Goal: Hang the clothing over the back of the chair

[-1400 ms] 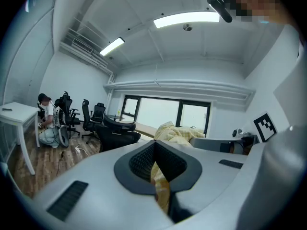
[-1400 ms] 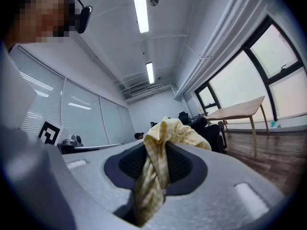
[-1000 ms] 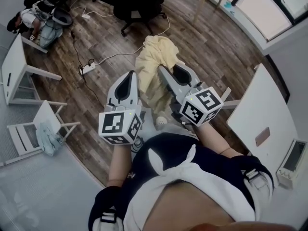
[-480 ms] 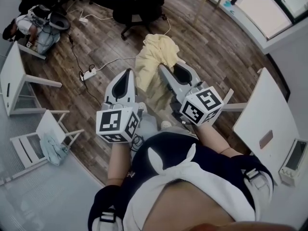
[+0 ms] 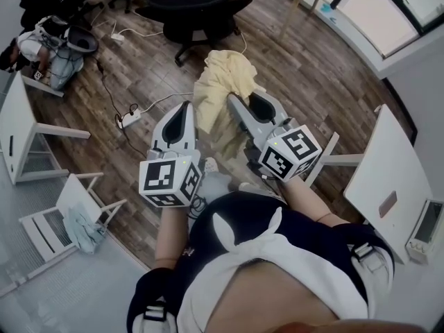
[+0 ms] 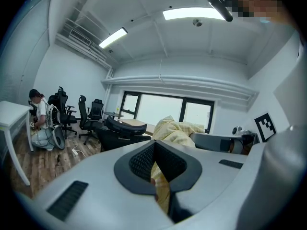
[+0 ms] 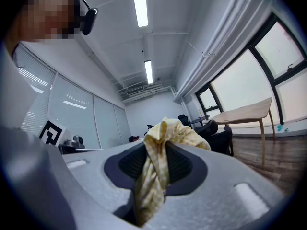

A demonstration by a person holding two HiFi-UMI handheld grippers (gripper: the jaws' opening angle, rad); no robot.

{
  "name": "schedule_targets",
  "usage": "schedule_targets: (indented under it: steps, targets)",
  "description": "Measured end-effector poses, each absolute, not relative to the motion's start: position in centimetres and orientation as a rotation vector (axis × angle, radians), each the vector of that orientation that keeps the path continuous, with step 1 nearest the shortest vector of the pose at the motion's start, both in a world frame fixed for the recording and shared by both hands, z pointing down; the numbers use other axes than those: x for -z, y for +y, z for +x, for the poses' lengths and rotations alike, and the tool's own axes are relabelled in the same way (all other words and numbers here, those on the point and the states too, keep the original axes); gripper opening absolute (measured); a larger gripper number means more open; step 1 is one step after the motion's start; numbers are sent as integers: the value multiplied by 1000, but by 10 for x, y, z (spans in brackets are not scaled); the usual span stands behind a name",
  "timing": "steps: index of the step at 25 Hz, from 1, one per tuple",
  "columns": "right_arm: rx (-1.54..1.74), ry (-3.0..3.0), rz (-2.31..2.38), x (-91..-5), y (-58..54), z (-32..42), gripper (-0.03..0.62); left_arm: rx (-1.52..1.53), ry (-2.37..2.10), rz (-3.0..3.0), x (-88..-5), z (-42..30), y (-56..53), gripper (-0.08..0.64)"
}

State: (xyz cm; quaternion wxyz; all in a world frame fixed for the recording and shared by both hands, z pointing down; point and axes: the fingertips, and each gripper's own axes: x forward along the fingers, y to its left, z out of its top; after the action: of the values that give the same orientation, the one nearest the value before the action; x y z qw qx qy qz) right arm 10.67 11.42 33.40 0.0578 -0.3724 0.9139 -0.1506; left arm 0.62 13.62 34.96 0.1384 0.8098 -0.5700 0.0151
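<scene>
Head view alone shows you the yellow clothing slung between left gripper and right gripper, hanging lengthwise toward the floor, short of the black office chair. Each gripper view shows the jaws nearly closed, pinching a bunched fold.

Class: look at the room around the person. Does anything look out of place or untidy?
Yes. A power strip and its cables trail loose across the wood floor, a trip hazard. A bluish cloth lies crumpled on the small white chair.
</scene>
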Motion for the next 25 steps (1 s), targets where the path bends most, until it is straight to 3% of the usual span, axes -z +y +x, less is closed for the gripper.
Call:
schedule_targets:
  steps: [25]
  targets:
    - [327, 2726, -1263, -323, 32, 3, 104, -12, -1515, 2382, -368, -109, 40, 6]
